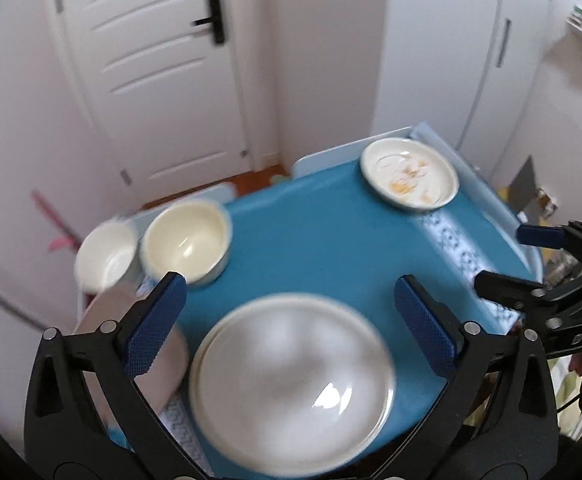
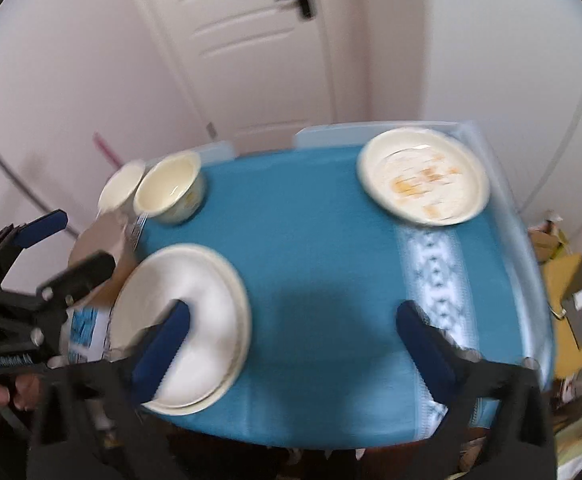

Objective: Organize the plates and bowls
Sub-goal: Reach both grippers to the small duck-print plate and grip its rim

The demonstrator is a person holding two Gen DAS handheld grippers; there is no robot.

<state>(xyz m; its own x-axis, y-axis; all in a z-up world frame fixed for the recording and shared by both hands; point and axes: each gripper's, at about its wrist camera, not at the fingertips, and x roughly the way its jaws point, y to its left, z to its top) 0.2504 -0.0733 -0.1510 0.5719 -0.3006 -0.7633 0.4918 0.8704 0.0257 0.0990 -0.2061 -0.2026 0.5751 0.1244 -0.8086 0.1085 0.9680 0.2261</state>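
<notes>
Both our left gripper and right gripper hang wide, empty, above the stacked plates; beyond them, the soiled plate could slide if gripped crookedly.

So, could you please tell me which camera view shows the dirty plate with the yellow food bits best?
The right wrist view: the dirty plate appears larger there, its yellow smears easier to make out, though blurred. The left wrist view shows the same plate smaller, at the far right corner of the table.
</notes>
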